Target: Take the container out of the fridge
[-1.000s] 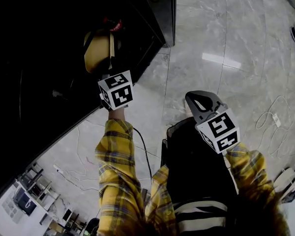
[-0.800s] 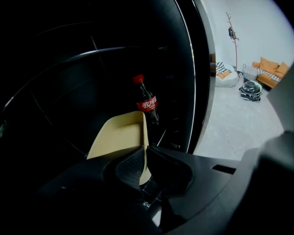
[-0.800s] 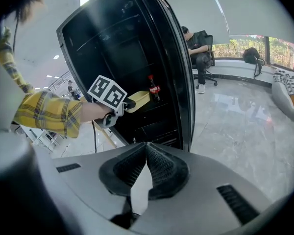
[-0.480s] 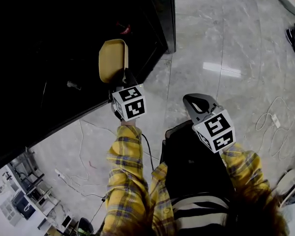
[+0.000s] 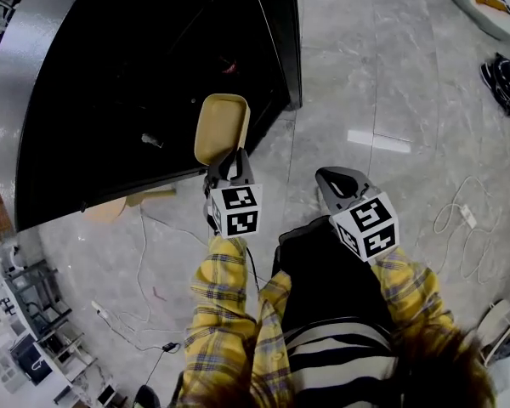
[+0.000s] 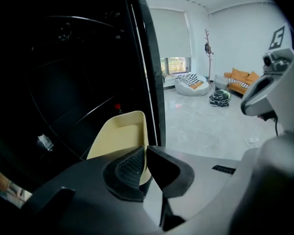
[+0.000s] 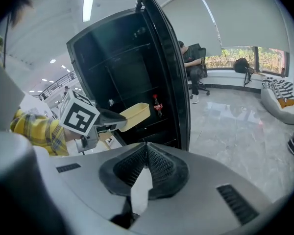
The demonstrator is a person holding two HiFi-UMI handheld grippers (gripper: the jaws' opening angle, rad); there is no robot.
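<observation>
A pale yellow empty container [image 5: 221, 128] hangs in front of the open black fridge [image 5: 136, 83], level with its front edge. My left gripper [image 5: 229, 167] is shut on the container's near rim; in the left gripper view the rim [image 6: 143, 131] is pinched between the two pads. From the right gripper view the container [image 7: 135, 115] sticks out from the left gripper [image 7: 118, 122] toward the fridge [image 7: 127, 82]. My right gripper [image 5: 340, 185] is held beside it over the floor, shut and empty, its pads [image 7: 154, 163] meeting.
The fridge door [image 7: 171, 72] stands open edge-on to the right of the container. A small bottle with a red cap [image 7: 158, 105] stays inside the fridge. Cables [image 5: 463, 219] lie on the grey tiled floor. A person sits at a chair [image 7: 193, 67] in the background.
My left gripper has drawn the container back out of the dark fridge interior toward me and to the right. The right gripper has barely shifted.
</observation>
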